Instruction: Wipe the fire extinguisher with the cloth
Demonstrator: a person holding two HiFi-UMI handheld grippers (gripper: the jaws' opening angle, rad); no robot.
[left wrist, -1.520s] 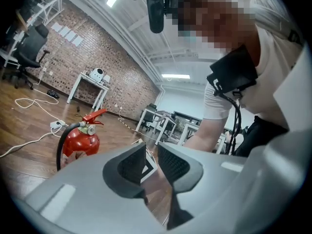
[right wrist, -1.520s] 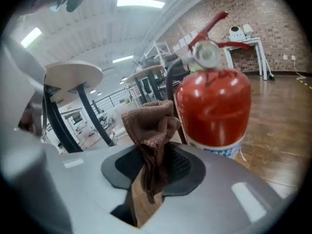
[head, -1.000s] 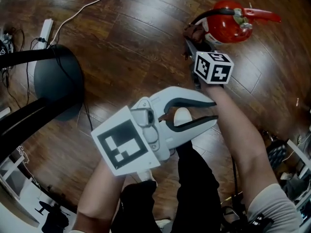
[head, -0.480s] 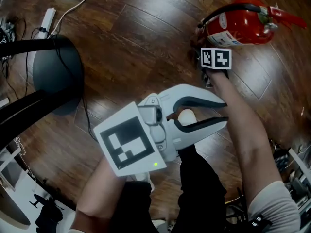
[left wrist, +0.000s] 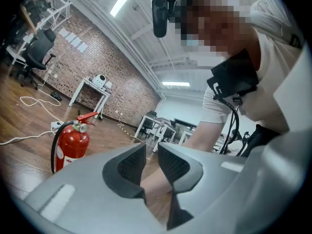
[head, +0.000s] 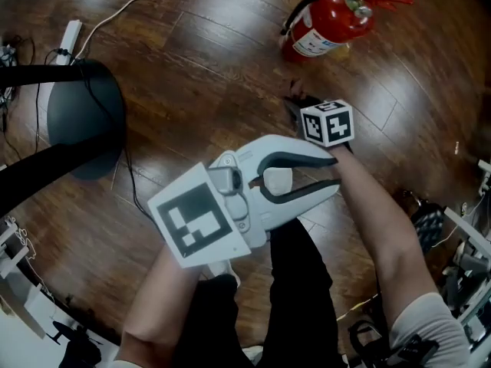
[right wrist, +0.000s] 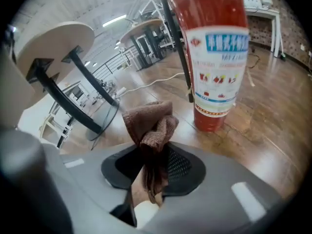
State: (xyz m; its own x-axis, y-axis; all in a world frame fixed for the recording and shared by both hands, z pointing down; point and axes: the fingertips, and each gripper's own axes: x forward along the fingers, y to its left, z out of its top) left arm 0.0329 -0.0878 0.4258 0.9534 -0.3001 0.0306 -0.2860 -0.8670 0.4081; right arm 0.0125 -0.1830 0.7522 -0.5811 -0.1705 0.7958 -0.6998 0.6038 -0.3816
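- We stand on a dark wooden floor
- On it we see the fire extinguisher upright, a round black base and a white power strip

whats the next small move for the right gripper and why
Probably ease the right gripper forward until the cloth meets the fire extinguisher: the cloth is clamped in its jaws, and the extinguisher stands upright just ahead, not touching it.
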